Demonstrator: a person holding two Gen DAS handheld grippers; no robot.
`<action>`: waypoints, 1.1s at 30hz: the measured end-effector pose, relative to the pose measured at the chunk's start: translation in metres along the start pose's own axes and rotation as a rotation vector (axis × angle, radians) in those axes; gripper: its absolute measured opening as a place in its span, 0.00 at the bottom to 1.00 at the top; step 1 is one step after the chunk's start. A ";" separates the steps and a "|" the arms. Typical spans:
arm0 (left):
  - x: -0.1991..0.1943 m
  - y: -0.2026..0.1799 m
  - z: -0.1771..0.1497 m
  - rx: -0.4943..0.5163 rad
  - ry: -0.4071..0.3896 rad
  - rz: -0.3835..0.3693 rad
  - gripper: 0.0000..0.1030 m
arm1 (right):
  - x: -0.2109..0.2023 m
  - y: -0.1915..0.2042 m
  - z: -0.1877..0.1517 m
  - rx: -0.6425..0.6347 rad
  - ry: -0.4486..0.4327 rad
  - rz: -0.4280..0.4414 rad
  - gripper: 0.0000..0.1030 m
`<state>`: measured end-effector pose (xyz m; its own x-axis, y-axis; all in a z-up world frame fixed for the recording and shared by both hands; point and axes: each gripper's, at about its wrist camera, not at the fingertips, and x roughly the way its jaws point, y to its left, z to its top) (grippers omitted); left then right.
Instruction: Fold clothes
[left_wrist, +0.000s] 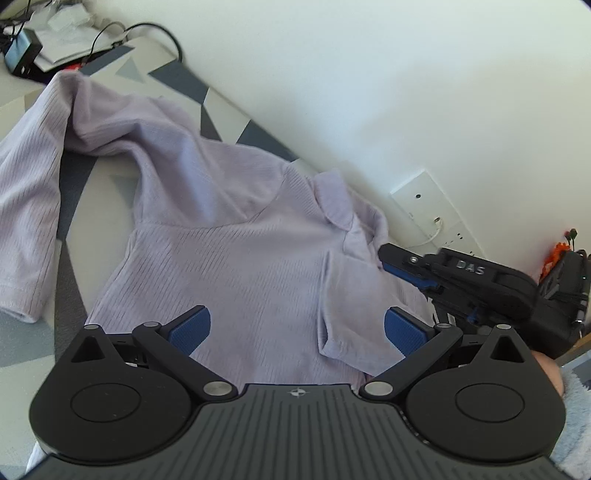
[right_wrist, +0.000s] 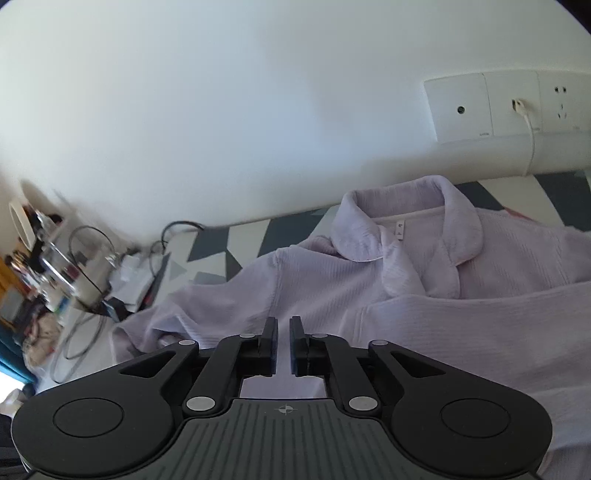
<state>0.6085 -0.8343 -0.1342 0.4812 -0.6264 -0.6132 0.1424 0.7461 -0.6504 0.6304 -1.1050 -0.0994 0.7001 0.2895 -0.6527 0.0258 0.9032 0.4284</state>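
Lilac shirt (left_wrist: 221, 236) below spread left fingers (left_wrist: 190, 328)

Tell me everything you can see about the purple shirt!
The purple shirt is pale lilac, soft-looking ribbed knit. It has a rounded collar with a little tag inside, and long sleeves. One sleeve stretches out to the side; the other sleeve is folded across its front. It lies spread but rumpled on a grey-and-white patterned surface beside a white wall. Neither tool grips it.
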 end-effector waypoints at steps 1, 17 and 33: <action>0.000 0.002 0.001 -0.006 0.012 -0.008 0.99 | 0.003 0.004 -0.003 -0.011 0.001 -0.023 0.23; 0.101 -0.033 -0.009 -0.146 0.313 -0.176 0.98 | -0.095 -0.079 -0.084 -0.019 -0.045 -0.404 0.36; 0.105 -0.056 -0.016 -0.104 0.288 0.025 0.98 | -0.029 -0.054 -0.101 -0.591 0.048 -0.440 0.51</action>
<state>0.6377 -0.9452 -0.1696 0.2165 -0.6576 -0.7216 0.0369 0.7441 -0.6670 0.5367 -1.1298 -0.1667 0.6812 -0.1372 -0.7191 -0.1014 0.9551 -0.2783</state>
